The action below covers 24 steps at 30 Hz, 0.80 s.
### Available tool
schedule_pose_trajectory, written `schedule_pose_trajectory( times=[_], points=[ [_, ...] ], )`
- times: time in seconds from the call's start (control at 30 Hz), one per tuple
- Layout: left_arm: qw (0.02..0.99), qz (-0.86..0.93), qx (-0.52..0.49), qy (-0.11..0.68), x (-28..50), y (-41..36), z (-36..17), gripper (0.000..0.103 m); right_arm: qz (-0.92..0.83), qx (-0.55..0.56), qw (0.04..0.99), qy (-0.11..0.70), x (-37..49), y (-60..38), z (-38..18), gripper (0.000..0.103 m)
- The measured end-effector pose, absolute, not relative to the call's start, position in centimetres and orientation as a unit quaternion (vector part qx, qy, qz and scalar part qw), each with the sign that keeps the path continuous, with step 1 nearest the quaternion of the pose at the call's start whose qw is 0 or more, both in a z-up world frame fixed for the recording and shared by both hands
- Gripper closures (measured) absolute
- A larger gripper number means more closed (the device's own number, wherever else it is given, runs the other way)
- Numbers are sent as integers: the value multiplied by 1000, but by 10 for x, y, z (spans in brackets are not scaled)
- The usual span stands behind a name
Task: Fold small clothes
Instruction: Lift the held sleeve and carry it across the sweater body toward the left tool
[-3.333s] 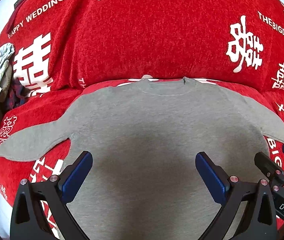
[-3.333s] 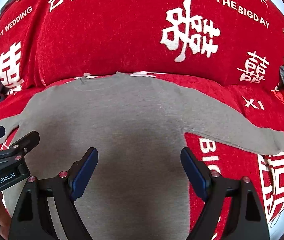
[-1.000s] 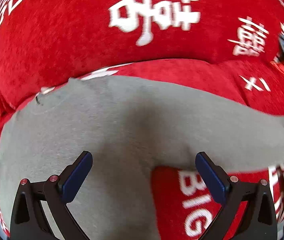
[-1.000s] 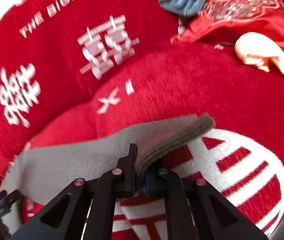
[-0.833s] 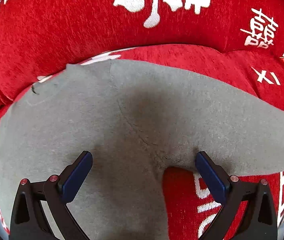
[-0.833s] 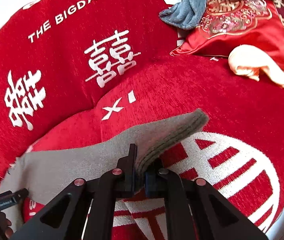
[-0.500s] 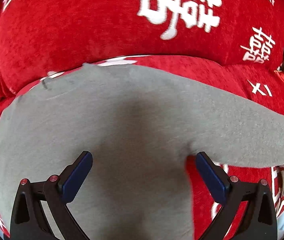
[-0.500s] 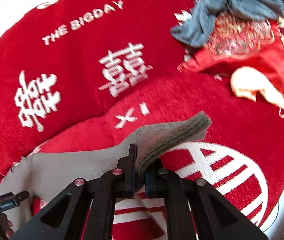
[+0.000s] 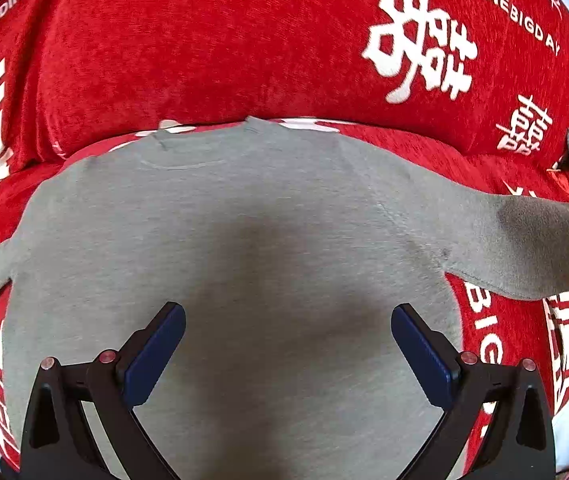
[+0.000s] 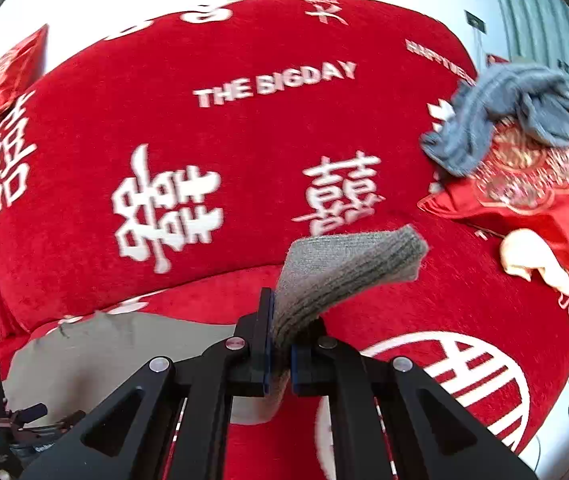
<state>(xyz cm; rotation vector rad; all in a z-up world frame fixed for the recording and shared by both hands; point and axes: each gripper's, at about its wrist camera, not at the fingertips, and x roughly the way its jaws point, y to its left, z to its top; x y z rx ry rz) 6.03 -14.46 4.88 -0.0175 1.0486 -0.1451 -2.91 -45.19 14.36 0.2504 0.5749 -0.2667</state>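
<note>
With the grey sweater [image 9: 268,240] flat on the red sofa [image 9: 204,52], the right tool [image 10: 280,344] (clamped on the sleeve cuff [image 10: 348,268]) should carry it across the chest, while the wide-open, empty left tool [image 9: 288,352] steadies the body.

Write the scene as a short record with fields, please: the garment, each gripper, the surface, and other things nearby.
garment: grey sweater, spread flat, neckline toward the sofa back
sleeve cuff: grey ribbed cuff, lifted off the seat
right gripper: right gripper, shut on the cuff
left gripper: left gripper, fingers wide open above the sweater body, holding nothing
surface: red sofa cover with white wedding characters
nearby: blue-grey cloth lying on a red embroidered cushion
</note>
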Motion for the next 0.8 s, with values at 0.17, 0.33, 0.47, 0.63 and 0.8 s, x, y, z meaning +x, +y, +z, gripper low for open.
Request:
schedule_pose_trajectory(
  times=[0.17,0.33,0.47,0.63,0.8],
  points=[
    [869,-70,-22,489,54,-118,54,0,-112,107,947,280,-19,-411,163,96],
    [874,-68,-34,480,47,-87,57,0,-87,87,952,279,-9,-363,179,96],
    [874,-67,-52,479,44,-63,56,0,-63,69,955,281,3,-318,183,96],
    [873,-57,-66,479,40,-31,50,0,-42,57,956,286,16,-272,184,96],
    [870,-44,-85,484,37,0,40,0,-20,36,955,294,28,-225,181,96]
  ],
)
